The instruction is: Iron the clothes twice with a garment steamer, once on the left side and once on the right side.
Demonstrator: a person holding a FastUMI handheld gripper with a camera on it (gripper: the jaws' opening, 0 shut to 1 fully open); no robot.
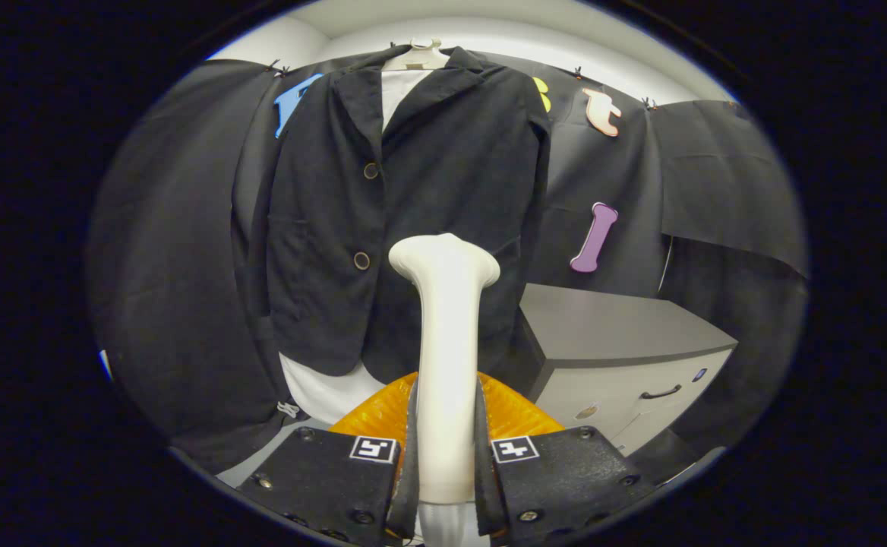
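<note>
A dark jacket (pixel 405 220) over a white shirt (pixel 402 87) hangs on a pale hanger (pixel 417 57) against the booth's wall. My gripper (pixel 445 441) is shut on the cream handle of the garment steamer (pixel 447 365), with both fingers pressing its sides. The steamer's flared head (pixel 443 258) points up and stands in front of the jacket's lower middle, just right of the lower button (pixel 361 260). I cannot tell whether the head touches the cloth.
A grey cabinet (pixel 626 357) with a drawer handle stands to the right of the jacket, beyond the right finger. An orange ribbed object (pixel 383 414) lies low, just behind the fingers. The shirt's white hem (pixel 322 395) hangs below the jacket.
</note>
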